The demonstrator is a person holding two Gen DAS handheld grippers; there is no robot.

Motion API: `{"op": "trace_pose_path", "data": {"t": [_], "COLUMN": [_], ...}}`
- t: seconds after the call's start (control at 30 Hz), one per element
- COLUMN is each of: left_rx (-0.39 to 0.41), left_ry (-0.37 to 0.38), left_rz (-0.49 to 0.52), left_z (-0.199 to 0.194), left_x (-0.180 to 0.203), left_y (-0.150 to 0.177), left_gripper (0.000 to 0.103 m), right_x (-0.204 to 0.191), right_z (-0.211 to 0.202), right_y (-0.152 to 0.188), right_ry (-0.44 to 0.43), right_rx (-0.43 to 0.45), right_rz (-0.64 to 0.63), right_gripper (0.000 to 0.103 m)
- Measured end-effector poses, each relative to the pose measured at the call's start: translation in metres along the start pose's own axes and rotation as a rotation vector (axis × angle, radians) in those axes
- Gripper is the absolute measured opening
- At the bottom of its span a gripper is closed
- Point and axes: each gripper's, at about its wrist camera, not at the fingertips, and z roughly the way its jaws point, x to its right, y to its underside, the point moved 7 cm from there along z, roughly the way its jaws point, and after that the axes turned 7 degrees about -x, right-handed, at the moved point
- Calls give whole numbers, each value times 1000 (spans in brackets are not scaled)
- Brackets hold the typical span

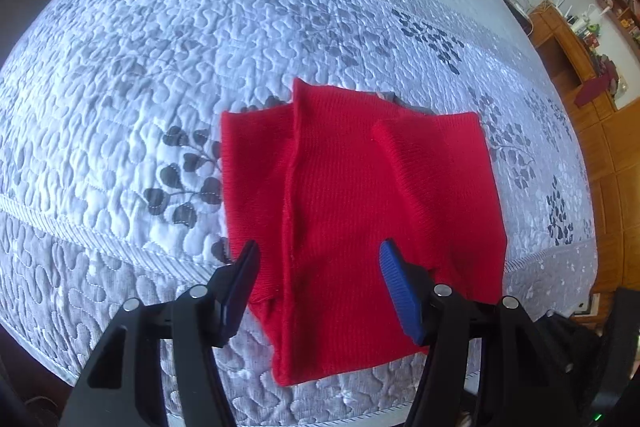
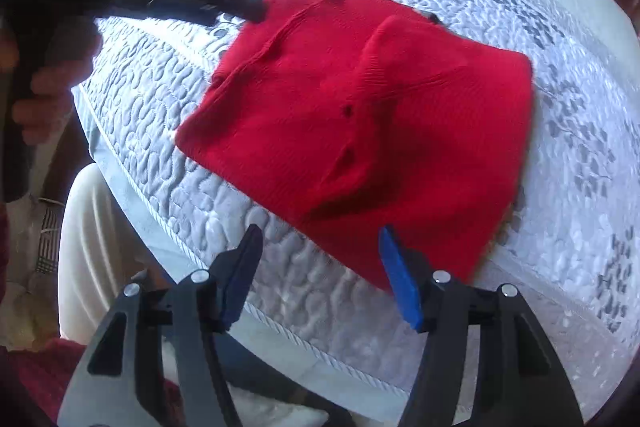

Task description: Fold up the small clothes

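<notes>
Red sweater (image 1: pixel 360 207) partly folded on quilt (image 1: pixel 120 87) — left gripper (image 1: pixel 318 251), right gripper (image 2: pixel 320 235) both released, empty (nothing pinched). Next fold: grab near hem corners evenly.

You're looking at a red knit garment (image 1: pixel 352 211) — fine ribbed cloth, matt and soft. Under it your bedspread (image 1: pixel 160 75) is quilted fabric, puckered by stitching, with a faint sheen and a corded edge. Your left gripper (image 1: pixel 318 291) is matt black plastic with shiny metal pins; its pads (image 1: pixel 400 291) are ridged blue rubber — same on your right gripper (image 2: pixel 320 279). The cabinet (image 1: pixel 576 67) is glossy wood.
</notes>
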Motion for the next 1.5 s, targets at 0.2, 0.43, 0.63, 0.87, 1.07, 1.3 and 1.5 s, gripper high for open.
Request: {"op": "trace_pose_path", "data": {"t": [0.2,0.43,0.63,0.87,1.07,1.3,1.5], "left_rx": [-38,-98,-158,-202,-245,-226,-104], "left_ry": [32,126,314,432,364,361,388], "left_rz": [1,-26,-140,-235,-203,-208,-127], "left_z": [5,21,43,70,95,100,53], "left_x": [19,33,53,77,85,82,84], "left_y": [-5,-5,-11,-30,-54,-72,-83], "left_gripper": [66,68,68,66,34,10,10], "right_x": [5,33,58,72,76,70,41], "right_z": [32,1,-43,-51,-51,-51,-62], "right_y": [-7,-5,-4,2,0,0,-16], "right_ry": [55,-183,-264,-298,-312,-335,-371], "right_rx": [-30,32,105,118,124,120,135], "right_rz": [11,142,179,186,184,183,140], "right_gripper": [47,8,8,8,8,8,8]}}
